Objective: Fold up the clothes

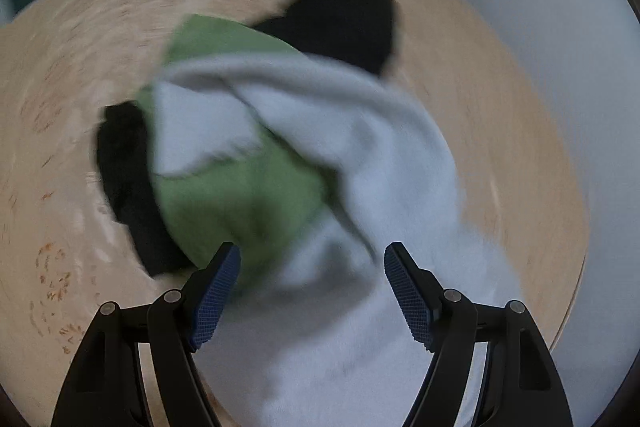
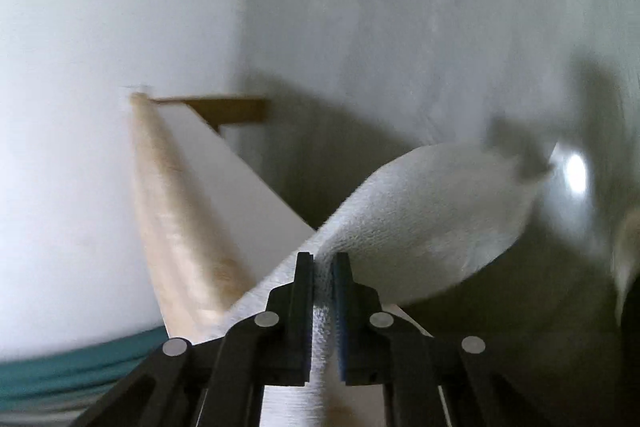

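Left gripper [image 1: 312, 267]: spread wide, blue ribbed pads [image 1: 216, 295] apart, nothing between them; poised over a heap of clothes on a pale wooden table [image 1: 80, 75]. Directly under the open jaws, a white towel-like cloth [image 1: 320, 339], running from the near edge up and across the heap. Beneath that, a green garment [image 1: 236, 195], partly covered by the white folds. Under the green, a black garment [image 1: 128, 171], showing at the left side of the pile and again at the far side. Beyond the table, a white wall [image 1: 552, 67] at right. Whole view smeared by motion blur.

Right gripper [image 2: 324, 263]: pressed together, pinching the white cloth [image 2: 420, 227]. Fabric bunched narrow between the pads, then ballooning out to the right past the tips, lifted clear of the table; terry-like texture visible. Left of the fingers, the wooden table edge [image 2: 172, 207] seen side-on, running away toward a white wall corner [image 2: 360, 27]. Teal fabric [image 2: 72, 367] at lower left. Shadows on the wall behind the cloth.
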`<state>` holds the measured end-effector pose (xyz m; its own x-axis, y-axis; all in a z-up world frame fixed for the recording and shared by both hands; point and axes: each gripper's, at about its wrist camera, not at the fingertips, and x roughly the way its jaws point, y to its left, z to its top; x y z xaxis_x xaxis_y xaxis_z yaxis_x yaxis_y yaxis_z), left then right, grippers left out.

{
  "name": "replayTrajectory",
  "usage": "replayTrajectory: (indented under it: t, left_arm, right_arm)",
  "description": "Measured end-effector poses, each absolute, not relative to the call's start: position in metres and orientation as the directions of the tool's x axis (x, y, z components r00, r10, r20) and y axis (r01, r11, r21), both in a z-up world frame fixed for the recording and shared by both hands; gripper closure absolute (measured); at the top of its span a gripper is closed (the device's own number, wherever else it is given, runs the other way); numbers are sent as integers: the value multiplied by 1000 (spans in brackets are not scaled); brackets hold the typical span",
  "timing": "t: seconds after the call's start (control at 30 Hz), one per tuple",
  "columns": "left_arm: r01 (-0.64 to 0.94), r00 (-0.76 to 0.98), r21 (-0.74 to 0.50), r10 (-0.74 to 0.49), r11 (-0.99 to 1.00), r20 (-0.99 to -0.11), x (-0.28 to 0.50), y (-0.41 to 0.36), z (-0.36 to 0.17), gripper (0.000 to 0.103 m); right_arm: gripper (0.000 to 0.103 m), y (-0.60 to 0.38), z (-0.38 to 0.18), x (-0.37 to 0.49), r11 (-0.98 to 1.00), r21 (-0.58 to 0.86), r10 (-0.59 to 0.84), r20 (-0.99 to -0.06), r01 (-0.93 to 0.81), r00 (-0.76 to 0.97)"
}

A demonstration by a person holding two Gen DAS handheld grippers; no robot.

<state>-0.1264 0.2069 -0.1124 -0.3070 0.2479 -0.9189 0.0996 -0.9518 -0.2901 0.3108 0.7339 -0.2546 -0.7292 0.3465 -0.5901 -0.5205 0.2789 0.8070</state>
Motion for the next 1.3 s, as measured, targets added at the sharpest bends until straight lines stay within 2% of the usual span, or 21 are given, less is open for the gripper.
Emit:
replayTrajectory:
  t: [0.13, 0.2, 0.3, 0.43, 0.6, 0.63, 0.67, 0.7, 0.73, 0.77, 0.8, 0.83, 0.9, 1.1, 1.27, 1.3]
  left_arm:
    - [298, -297, -356, 269, -885, -916, -166, 150, -121, 26]
    - [383, -251, -395, 317, -835, -914, -182, 129, -135, 26]
    - [463, -158, -408, 380, -787, -911, -199, 116, -164, 26]
    - [565, -136, -413, 414, -714, -900, -201, 104, -194, 26]
    - [582, -151, -432, 431, -689, -890, -208, 90, -210, 26]
    - [569, -149, -434, 431, -698, -890, -210, 90, -212, 33]
    - [553, -146, -432, 427, -713, -892, -211, 92, -212, 48]
    - [535, -143, -429, 422, -728, -895, -212, 94, -212, 57]
    - [517, -134, -419, 413, -747, -901, -214, 96, -211, 75]
    - [504, -127, -407, 401, -761, -907, -215, 98, -210, 86]
    - [489, -127, -404, 395, -773, -910, -216, 99, -207, 89]
    - [464, -135, -400, 383, -790, -914, -217, 100, -200, 91]
    - [409, -155, -390, 358, -825, -921, -219, 103, -186, 92]
    - [179, -267, -422, 369, -889, -891, -216, 122, -113, 94]
    - [-157, -354, -309, 346, -938, -869, -176, 179, -31, 94]
    - [-207, -357, -295, 352, -933, -865, -170, 187, -18, 94]
  right_arm:
    - [96, 720, -154, 280, -56, 768, 450, -551, -638, -702]
    - [96, 685, -101, 234, -318, 641, 458, -541, -698, -705]
    - [96, 623, -41, 166, -627, 371, 454, -540, -685, -709]
    - [96, 515, -89, 99, -859, 31, 373, -647, -511, -665]
    - [96, 381, -149, 15, -937, -336, 335, -768, -102, -546]
    - [95, 356, -163, 1, -922, -387, 339, -788, -15, -515]
    - [95, 344, -182, 2, -911, -411, 353, -803, 18, -481]
    - [88, 342, -188, 6, -906, -423, 363, -805, 26, -469]
    - [81, 340, -195, 10, -900, -435, 373, -808, 35, -457]
    - [80, 338, -201, 14, -894, -446, 383, -810, 43, -445]
    - [71, 337, -205, 18, -890, -453, 390, -811, 47, -436]
    - [52, 341, -199, 27, -897, -442, 384, -810, 30, -443]
    - [30, 355, -187, 44, -930, -367, 332, -827, -11, -453]
    - [32, 430, -156, 107, -964, 35, 103, -865, -264, -491]
    - [37, 488, -135, 152, -861, 248, 43, -834, -443, -550]
    - [37, 491, -133, 143, -857, 240, 58, -834, -455, -548]
